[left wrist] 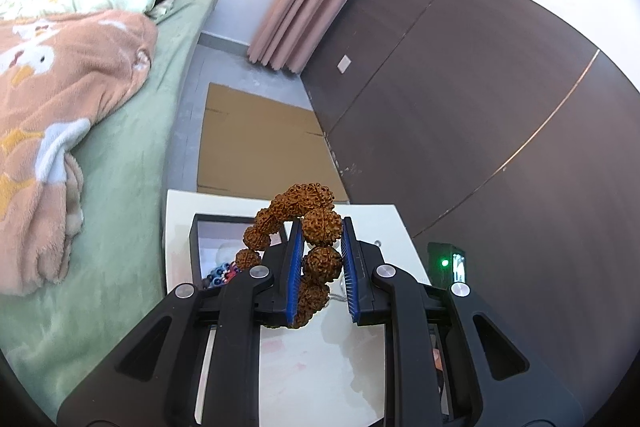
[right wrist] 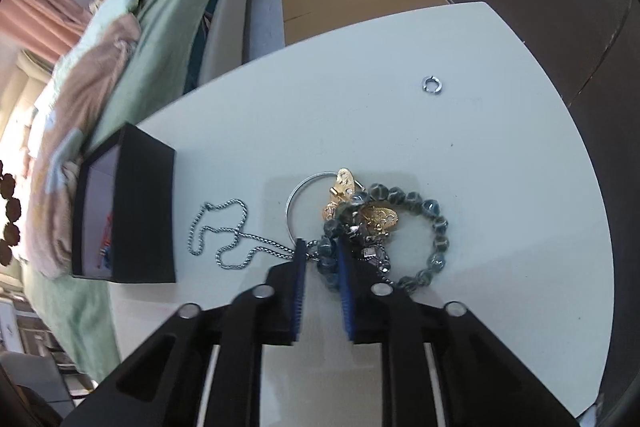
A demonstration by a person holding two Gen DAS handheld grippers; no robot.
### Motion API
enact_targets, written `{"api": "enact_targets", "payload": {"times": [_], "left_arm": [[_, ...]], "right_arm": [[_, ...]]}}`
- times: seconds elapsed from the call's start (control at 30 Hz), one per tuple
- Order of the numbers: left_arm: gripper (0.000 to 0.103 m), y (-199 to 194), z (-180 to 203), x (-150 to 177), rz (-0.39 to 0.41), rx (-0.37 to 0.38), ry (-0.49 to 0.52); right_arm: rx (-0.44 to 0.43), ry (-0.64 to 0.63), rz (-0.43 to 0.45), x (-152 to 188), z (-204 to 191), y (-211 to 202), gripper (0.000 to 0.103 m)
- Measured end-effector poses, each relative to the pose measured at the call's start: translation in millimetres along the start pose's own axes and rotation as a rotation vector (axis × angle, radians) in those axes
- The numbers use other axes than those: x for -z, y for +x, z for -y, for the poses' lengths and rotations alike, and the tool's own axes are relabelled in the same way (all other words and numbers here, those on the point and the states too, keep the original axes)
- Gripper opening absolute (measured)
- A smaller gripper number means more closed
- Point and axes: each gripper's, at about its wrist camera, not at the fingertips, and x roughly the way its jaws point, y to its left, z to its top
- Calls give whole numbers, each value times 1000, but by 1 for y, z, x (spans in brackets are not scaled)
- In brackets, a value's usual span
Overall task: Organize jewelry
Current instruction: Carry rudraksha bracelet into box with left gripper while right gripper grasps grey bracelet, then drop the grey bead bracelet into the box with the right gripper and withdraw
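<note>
Brown bracelet (left wrist: 308, 227) clamped in left tool (left wrist: 320, 227); blue bracelet (right wrist: 400, 227) between right tool (right wrist: 322, 247) fingers.

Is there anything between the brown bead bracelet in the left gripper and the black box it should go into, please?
Nothing visible does. The left gripper holds the brown seed-bead bracelet in the air just above the open black jewelry box, whose top is uncovered; only colored beads lie inside it.

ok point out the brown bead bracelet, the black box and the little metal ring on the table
brown bead bracelet (left wrist: 322, 223), left wrist view, on the bead between the pads
black box (right wrist: 146, 211), right wrist view, on its dark outer wall
metal ring (right wrist: 429, 83), right wrist view, on its rim
</note>
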Motion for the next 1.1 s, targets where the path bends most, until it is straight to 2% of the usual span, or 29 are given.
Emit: {"api": "enact_targets", "payload": {"times": [0.17,0.4,0.47,0.5,0.53,0.6,0.73,0.9,1.03,1.1], "left_arm": [[19,13,-11,4,-28,-7,-25],[19,31,-24,7,-58,-11,-63],[28,34,-28,7,-59,-22,-80],[41,33,-30,7,-53,-21,-87],[49,31,-31,6,-42,-20,-91],[55,27,-32,3,-28,-24,-93],[73,14,-39,-3,6,-43,-107],[90,-5,-55,-11,57,-81,-136],[97,-18,-68,-16,86,-112,-161],[98,-22,-76,-17,95,-120,-185]], "right_arm": [[-41,10,56,-2,-2,-16,10],[-192,74,166,-3,2,-59,10],[-243,84,202,-4,2,-71,10],[-270,86,219,-4,1,-77,10],[-290,84,232,-4,-1,-82,10],[-349,71,264,-4,-10,-93,10],[-427,41,295,-3,-28,-105,10],[-488,-15,309,0,-62,-110,10],[-510,-43,316,3,-83,-108,10],[-539,-54,326,3,-96,-104,13]]}}
